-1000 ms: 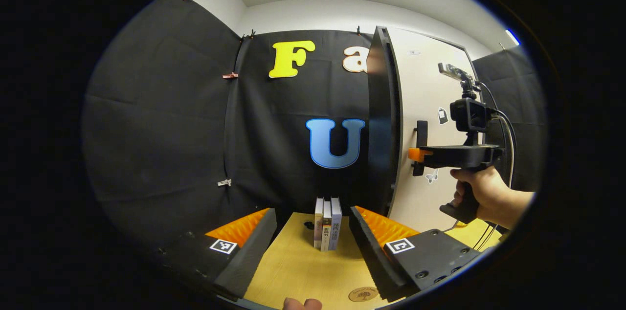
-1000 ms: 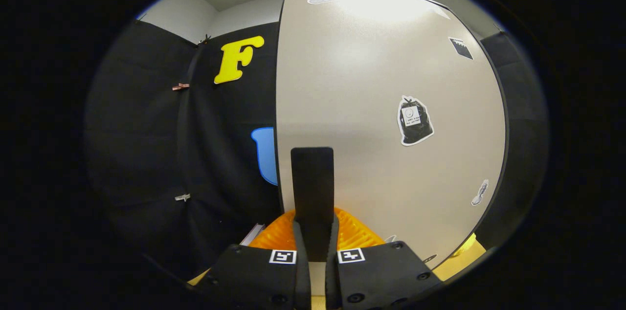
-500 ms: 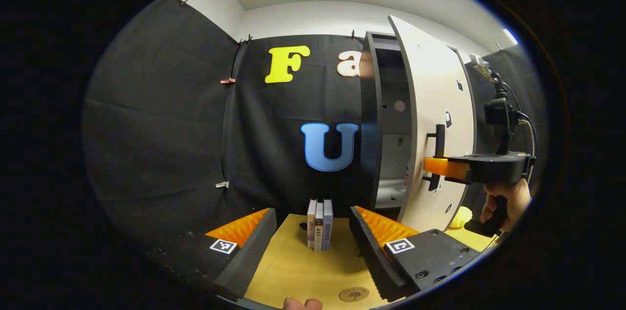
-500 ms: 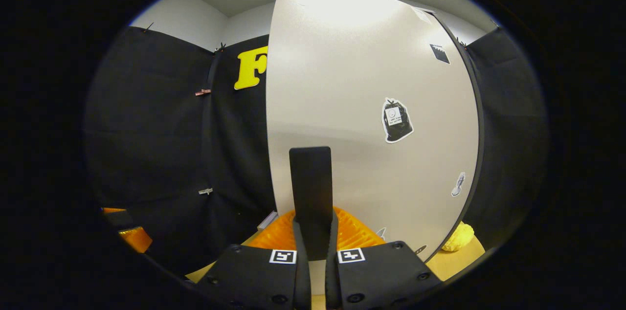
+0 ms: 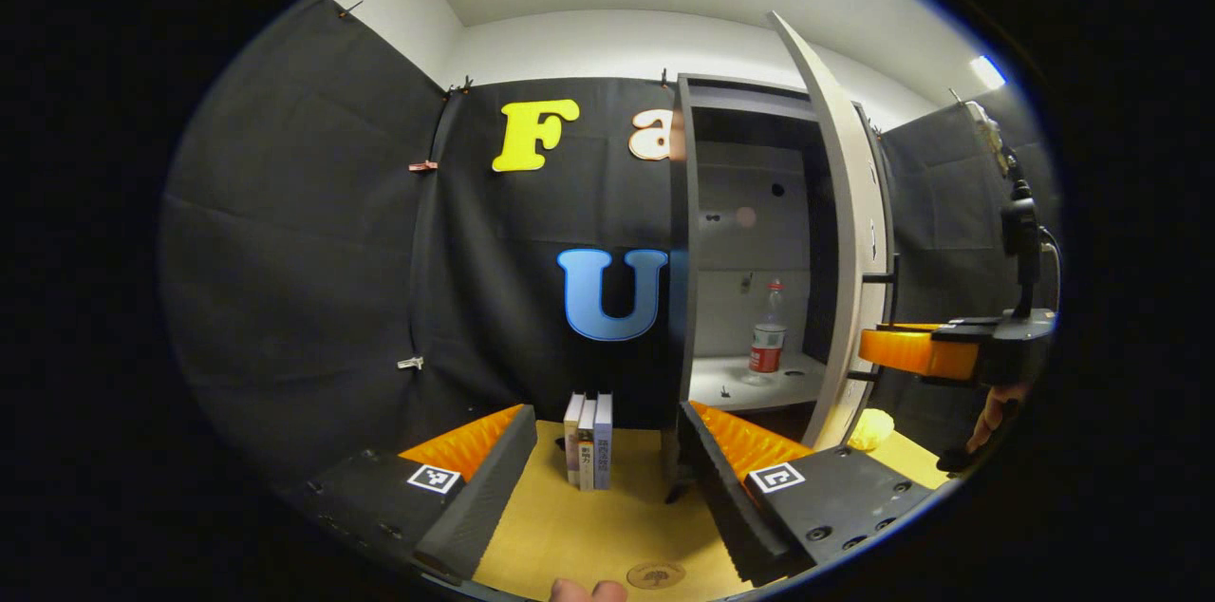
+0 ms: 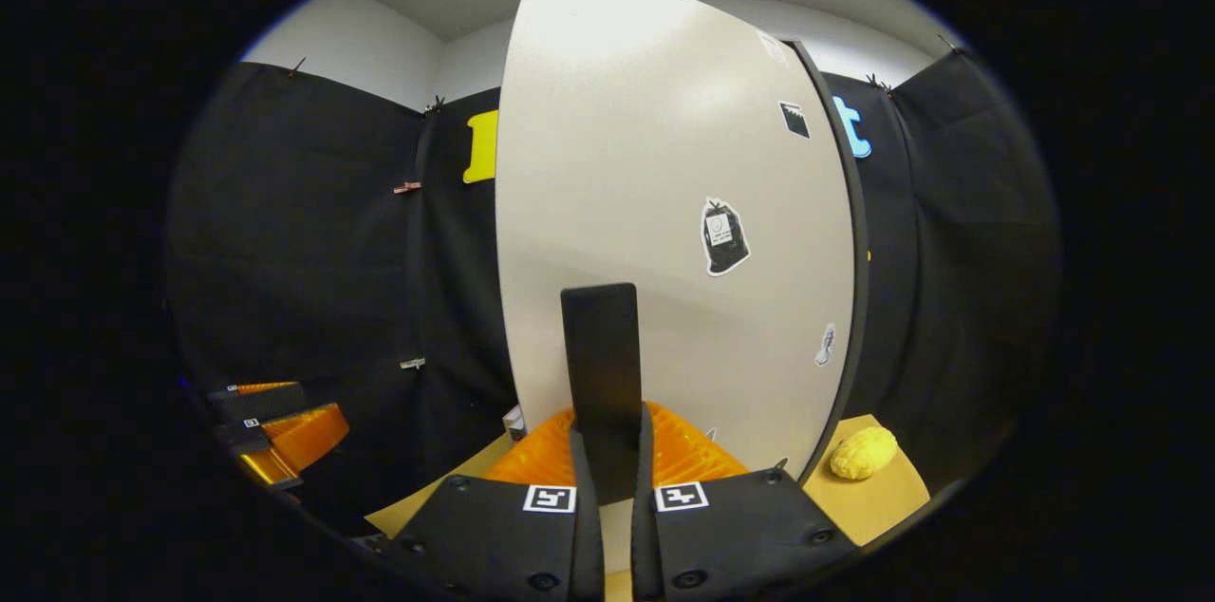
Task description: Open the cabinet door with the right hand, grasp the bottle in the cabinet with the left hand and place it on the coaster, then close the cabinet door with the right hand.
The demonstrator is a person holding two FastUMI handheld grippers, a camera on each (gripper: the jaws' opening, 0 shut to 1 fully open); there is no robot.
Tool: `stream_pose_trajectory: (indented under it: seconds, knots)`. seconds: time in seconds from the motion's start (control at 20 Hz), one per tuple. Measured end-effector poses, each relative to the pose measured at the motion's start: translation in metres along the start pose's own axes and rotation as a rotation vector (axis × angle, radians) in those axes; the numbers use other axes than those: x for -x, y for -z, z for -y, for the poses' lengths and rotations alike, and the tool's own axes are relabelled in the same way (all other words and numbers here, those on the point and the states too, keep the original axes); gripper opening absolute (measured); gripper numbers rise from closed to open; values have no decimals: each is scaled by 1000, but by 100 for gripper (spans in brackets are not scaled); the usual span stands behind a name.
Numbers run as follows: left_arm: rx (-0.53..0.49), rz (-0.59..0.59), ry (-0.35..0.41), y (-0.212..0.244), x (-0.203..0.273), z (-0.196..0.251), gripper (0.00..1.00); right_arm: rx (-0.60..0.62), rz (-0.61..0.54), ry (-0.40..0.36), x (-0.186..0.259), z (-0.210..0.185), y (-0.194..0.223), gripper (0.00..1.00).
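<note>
1. The right gripper [image 6: 607, 450] is clamped on the flat black door handle [image 6: 601, 365] of the pale cabinet door [image 6: 664, 203]; pull wider along the hinge arc.
2. The left gripper [image 5: 607, 464], jaws spread and empty, waits; the clear red-labelled plastic bottle [image 5: 767, 336] stands on the cabinet shelf, and the round wooden coaster [image 5: 656, 574] lies below.

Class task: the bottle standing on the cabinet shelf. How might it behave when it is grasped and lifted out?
The bottle is tall and narrow, so a nudge would probably tip it. It looks like clear plastic, likely light, and may give when squeezed. Its round body could roll if it falls.
</note>
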State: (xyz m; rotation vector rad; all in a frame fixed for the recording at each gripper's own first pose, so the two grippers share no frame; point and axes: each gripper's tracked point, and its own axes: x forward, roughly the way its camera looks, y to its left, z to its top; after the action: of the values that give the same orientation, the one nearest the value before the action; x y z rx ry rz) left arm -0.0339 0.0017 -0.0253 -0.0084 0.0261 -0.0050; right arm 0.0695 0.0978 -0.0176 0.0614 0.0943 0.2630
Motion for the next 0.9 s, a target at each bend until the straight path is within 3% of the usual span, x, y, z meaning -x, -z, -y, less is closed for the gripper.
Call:
stream_pose_trajectory:
  seconds: [0.9]
  knots:
    - [-12, 14, 175, -7, -25, 100, 92, 83, 49, 268, 99, 119, -21, 13]
